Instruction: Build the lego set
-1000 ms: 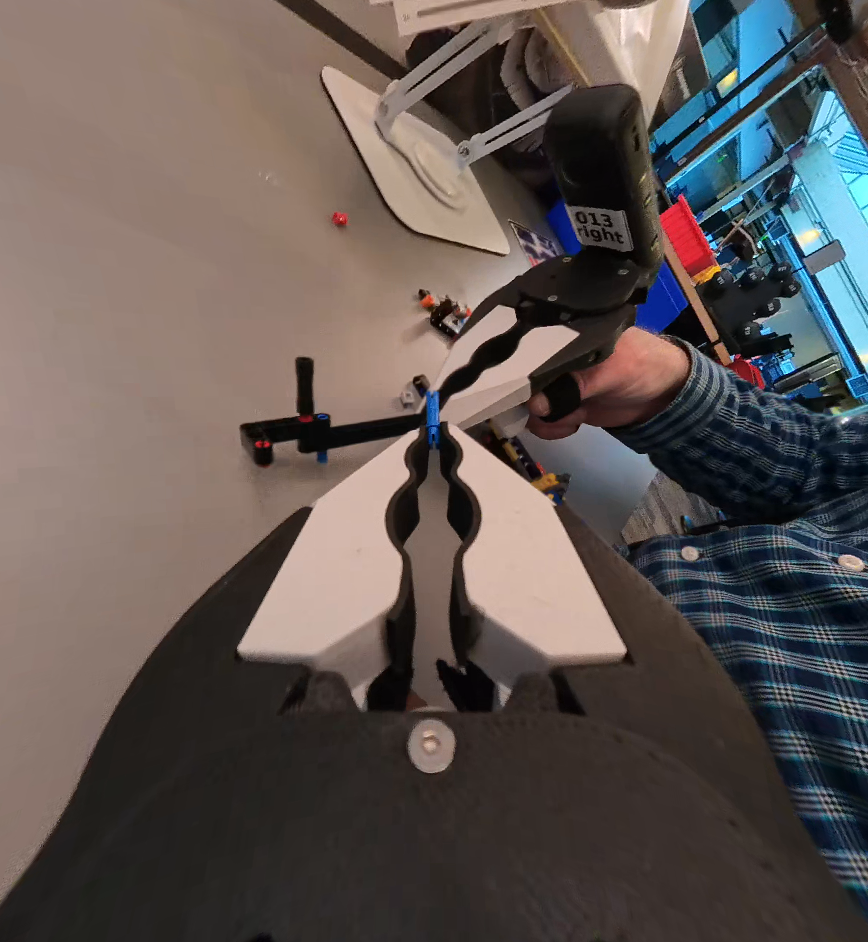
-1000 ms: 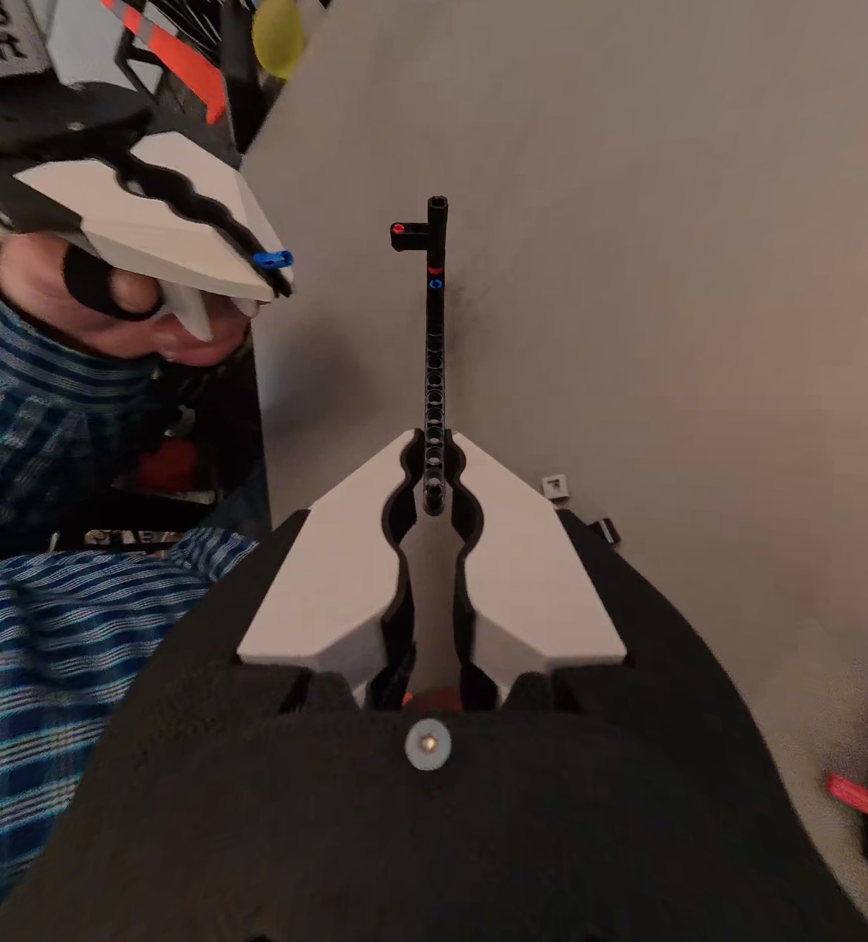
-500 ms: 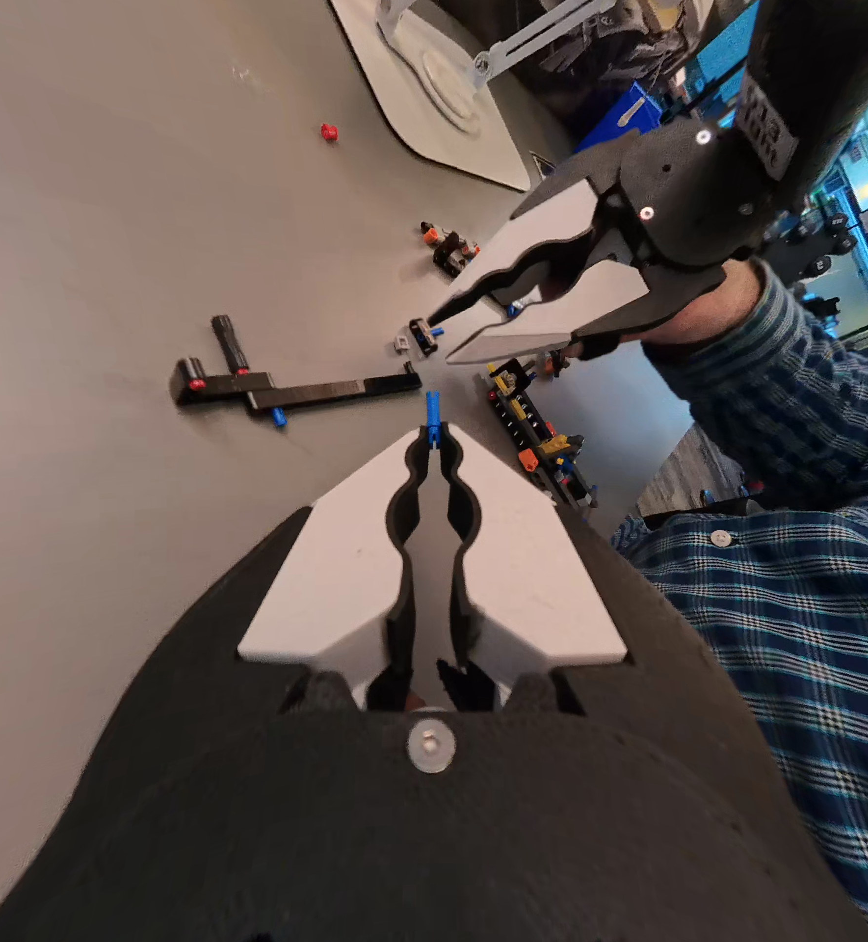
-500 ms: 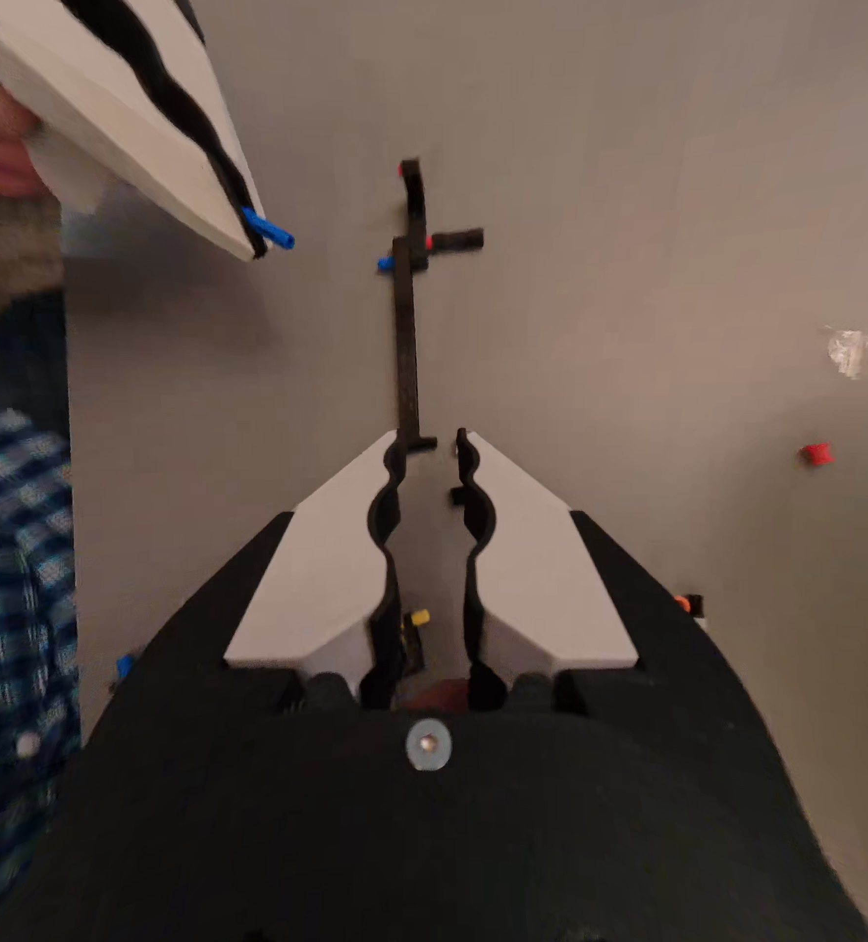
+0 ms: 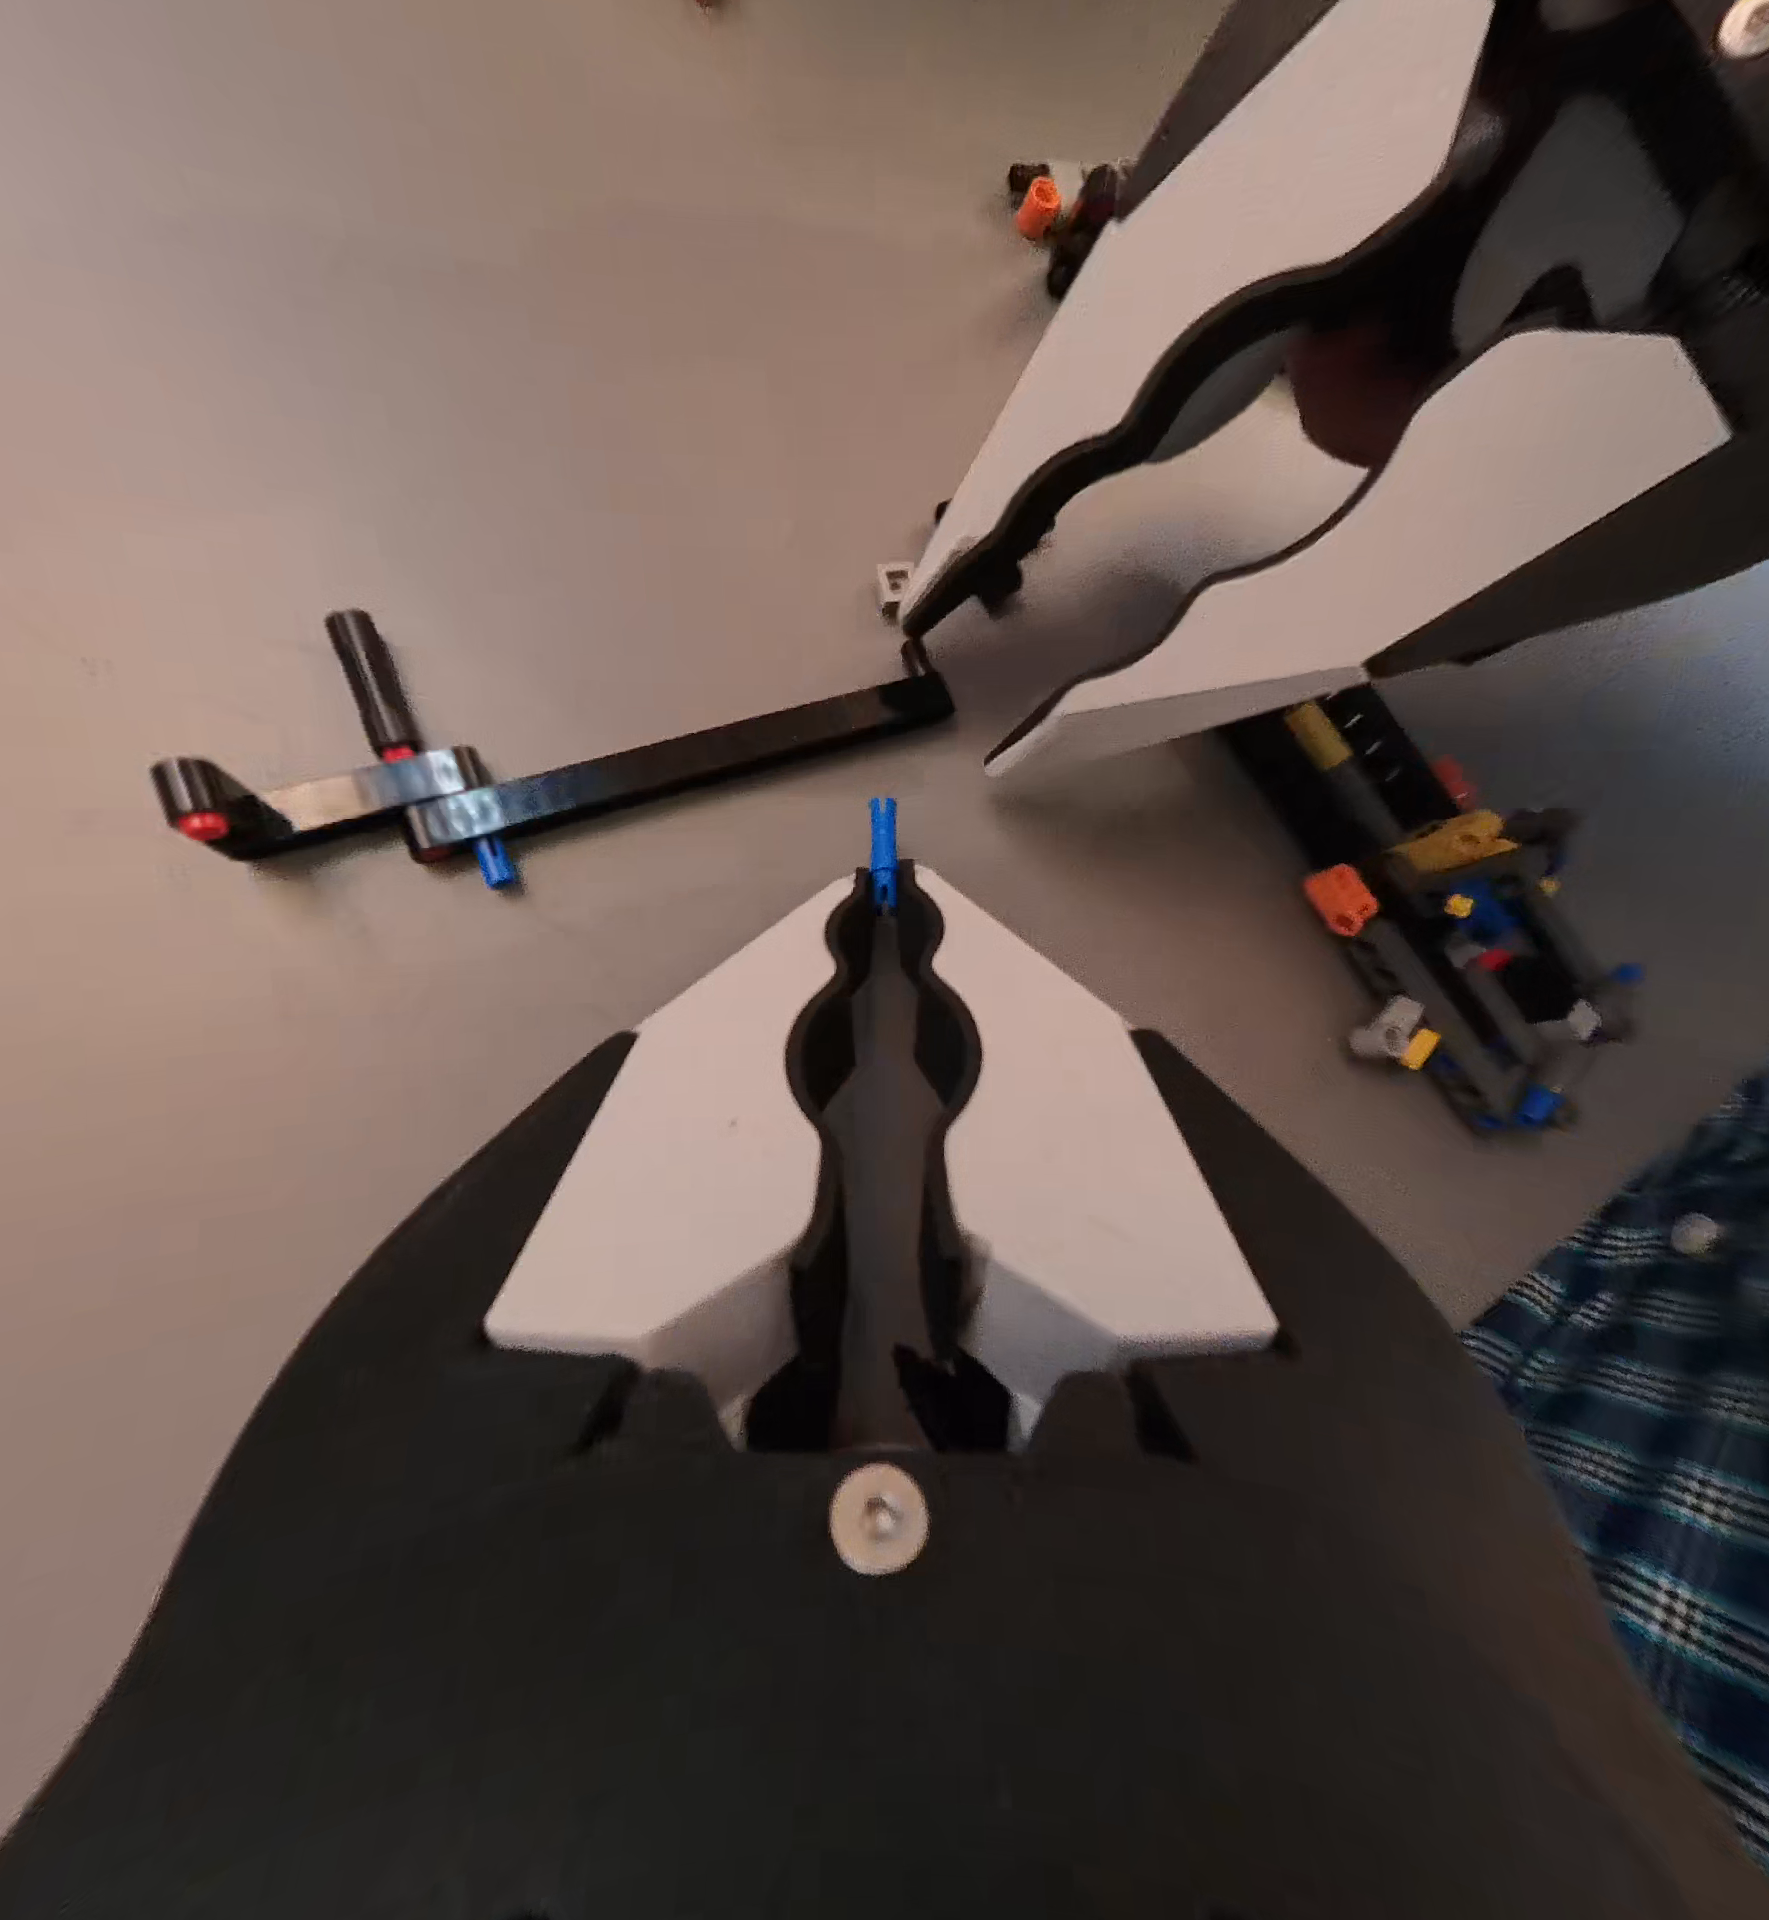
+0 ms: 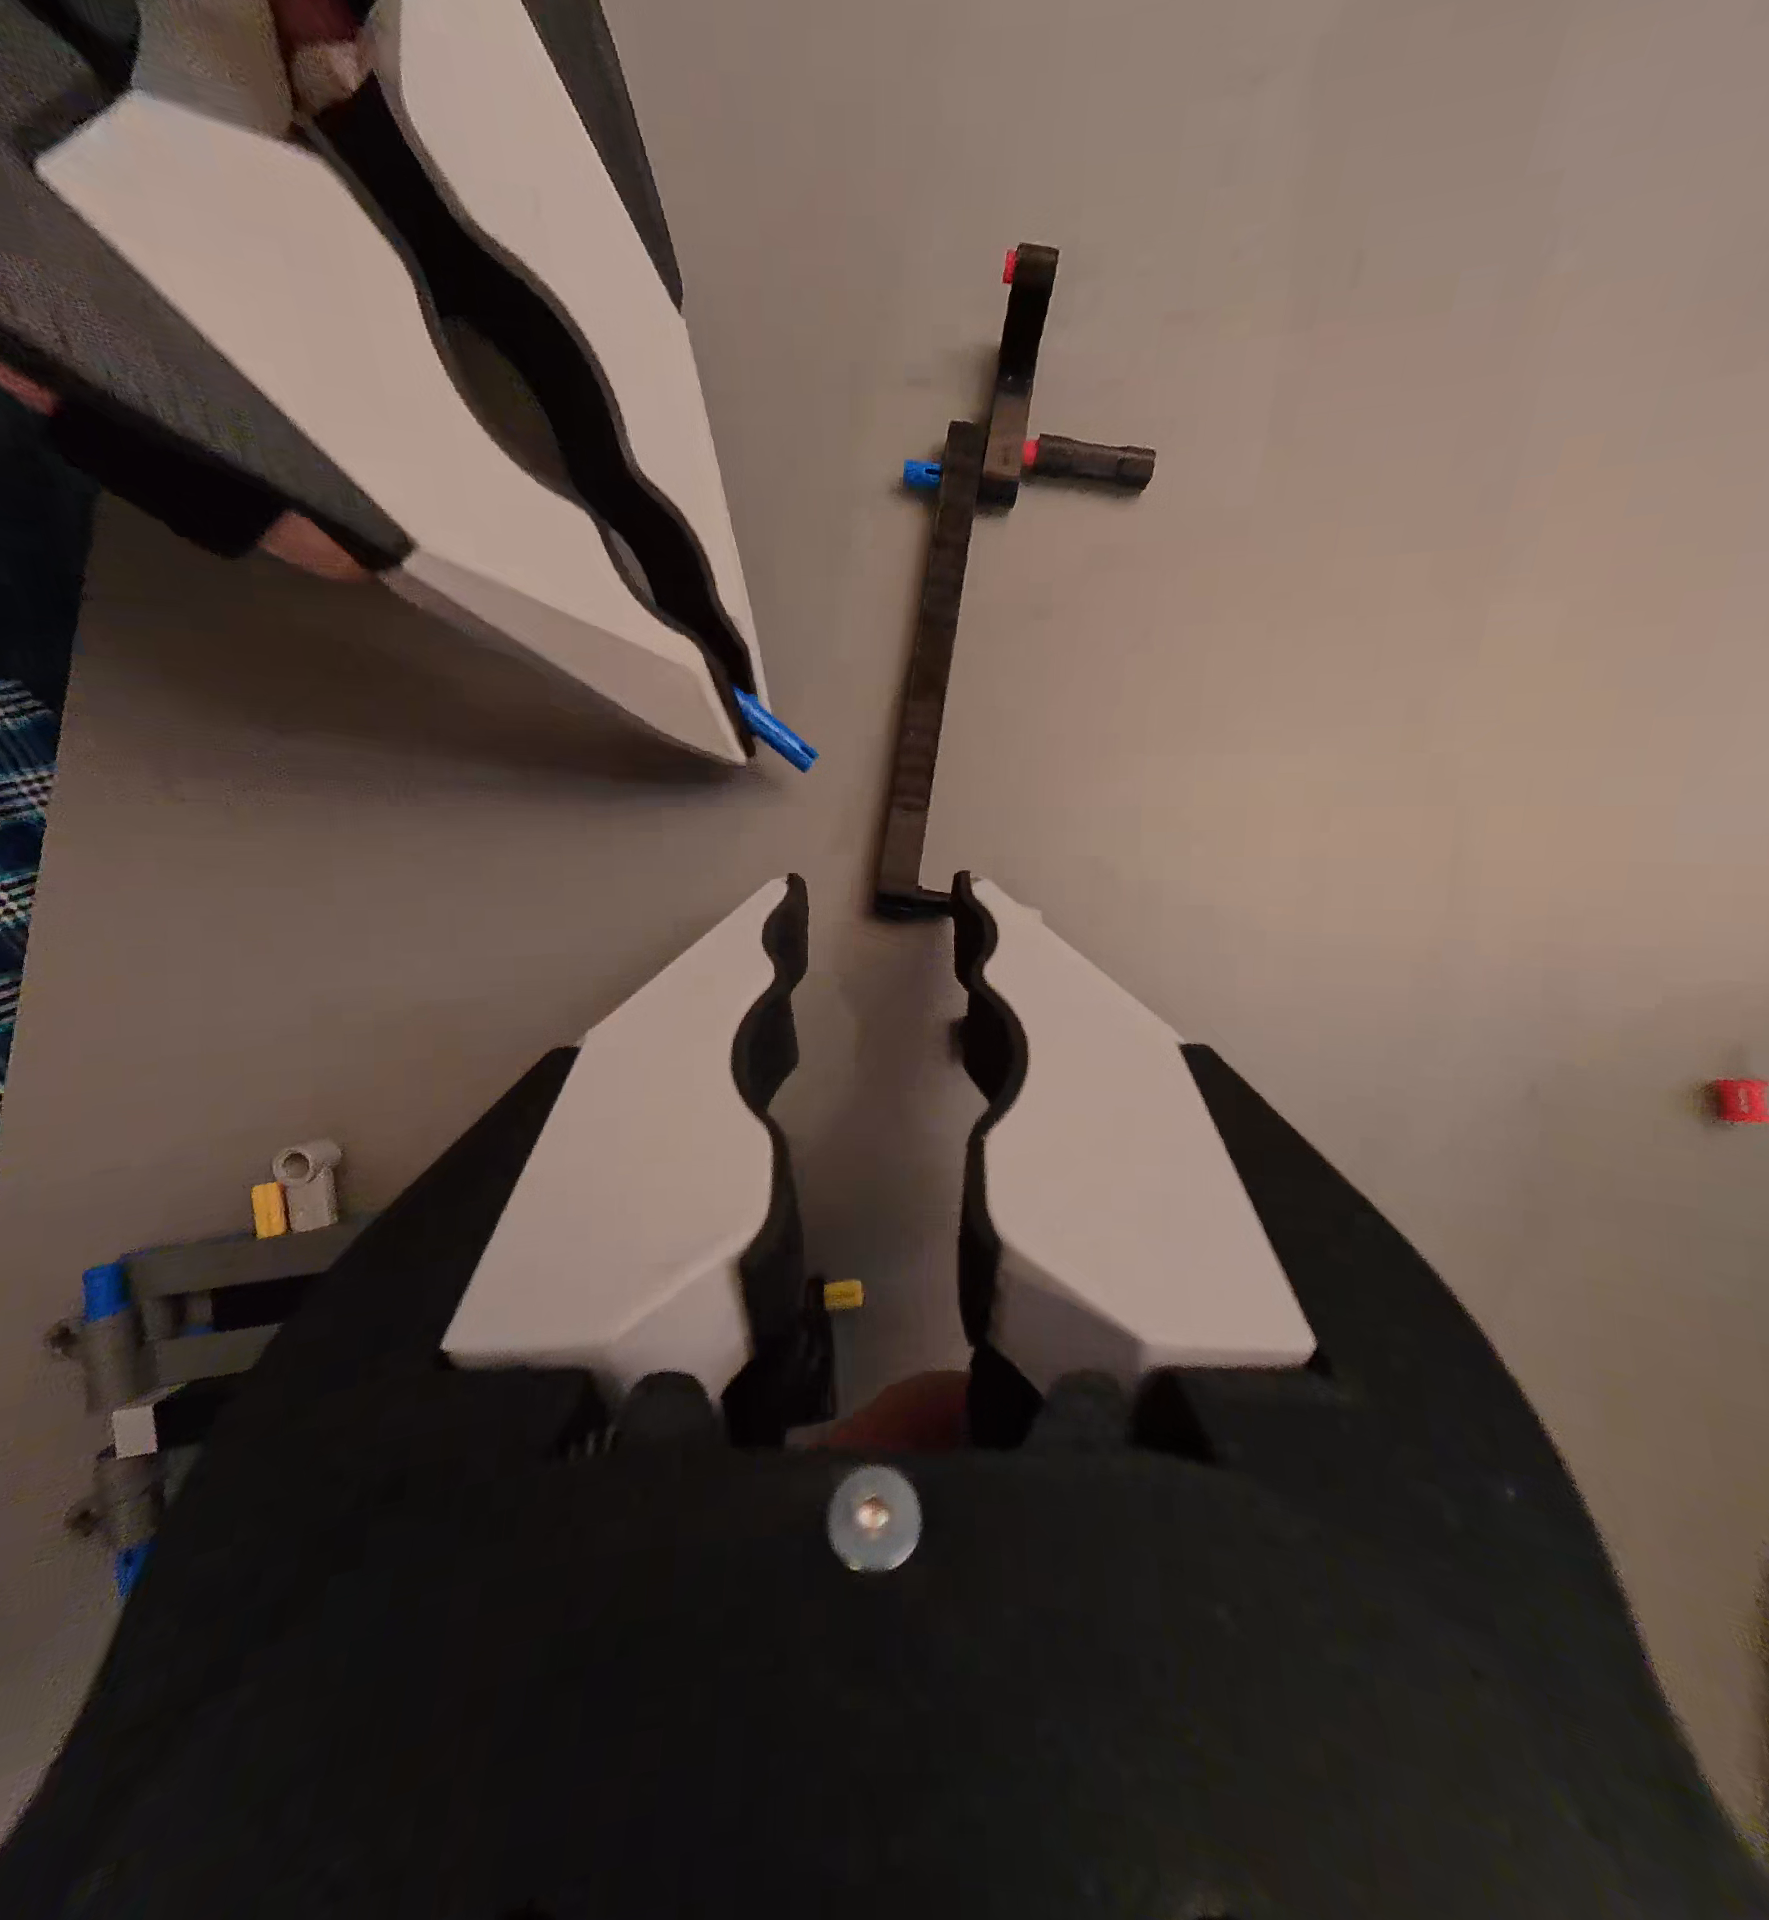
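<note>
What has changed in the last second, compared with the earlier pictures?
The right claw let go of the black beam and opened; the beam, held up before, now lies on the table, its near end between the open tips. The left claw stayed shut on the blue pin.

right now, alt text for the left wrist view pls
The left tongs pinch a small blue plastic pin just above a grey table. Ahead lies a long black beam assembly with red and blue pins; the right tongs hang open at its near end.
</note>
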Action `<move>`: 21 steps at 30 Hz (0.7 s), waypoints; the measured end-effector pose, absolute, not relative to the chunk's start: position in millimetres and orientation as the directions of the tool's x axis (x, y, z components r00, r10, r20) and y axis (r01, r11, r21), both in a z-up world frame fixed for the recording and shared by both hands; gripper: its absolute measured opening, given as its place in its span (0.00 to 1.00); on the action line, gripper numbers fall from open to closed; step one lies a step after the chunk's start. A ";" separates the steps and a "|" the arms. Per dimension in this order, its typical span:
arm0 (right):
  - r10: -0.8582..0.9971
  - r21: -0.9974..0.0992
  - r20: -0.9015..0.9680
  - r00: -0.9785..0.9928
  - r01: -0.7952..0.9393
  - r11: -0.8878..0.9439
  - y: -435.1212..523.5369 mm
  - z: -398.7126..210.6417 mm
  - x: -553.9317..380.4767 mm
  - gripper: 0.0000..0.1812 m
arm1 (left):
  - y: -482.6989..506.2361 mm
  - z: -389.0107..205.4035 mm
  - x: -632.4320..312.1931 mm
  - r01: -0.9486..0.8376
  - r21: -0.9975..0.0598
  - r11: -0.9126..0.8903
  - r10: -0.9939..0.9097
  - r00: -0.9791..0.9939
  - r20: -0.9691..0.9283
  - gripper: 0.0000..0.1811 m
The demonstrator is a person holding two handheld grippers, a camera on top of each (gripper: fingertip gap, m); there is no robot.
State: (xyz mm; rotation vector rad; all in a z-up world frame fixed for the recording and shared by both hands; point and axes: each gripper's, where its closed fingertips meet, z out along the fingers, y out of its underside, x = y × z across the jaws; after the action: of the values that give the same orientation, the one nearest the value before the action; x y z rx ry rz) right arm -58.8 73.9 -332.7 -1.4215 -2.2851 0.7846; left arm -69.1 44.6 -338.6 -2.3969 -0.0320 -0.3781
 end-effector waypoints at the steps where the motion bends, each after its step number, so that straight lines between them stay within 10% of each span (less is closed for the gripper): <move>1: 0.895 -0.610 -0.011 -0.445 0.712 0.347 73.4 -334.1 -58.8 0.14 | 45.8 -340.2 -68.5 0.111 -0.641 -0.759 -0.078 0.963 0.259 0.01; 21: 0.900 -0.630 -0.014 -0.436 0.703 0.330 69.6 -334.4 -65.3 0.10 | 55.2 -343.3 -73.4 -0.020 -0.641 -0.768 -0.091 0.993 0.079 0.01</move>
State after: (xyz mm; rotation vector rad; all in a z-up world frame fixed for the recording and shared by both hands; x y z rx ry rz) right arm -65.3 69.6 -334.4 -1.4263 -2.2628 0.8140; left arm -73.4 55.2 -343.3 -2.4436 0.0768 -0.1376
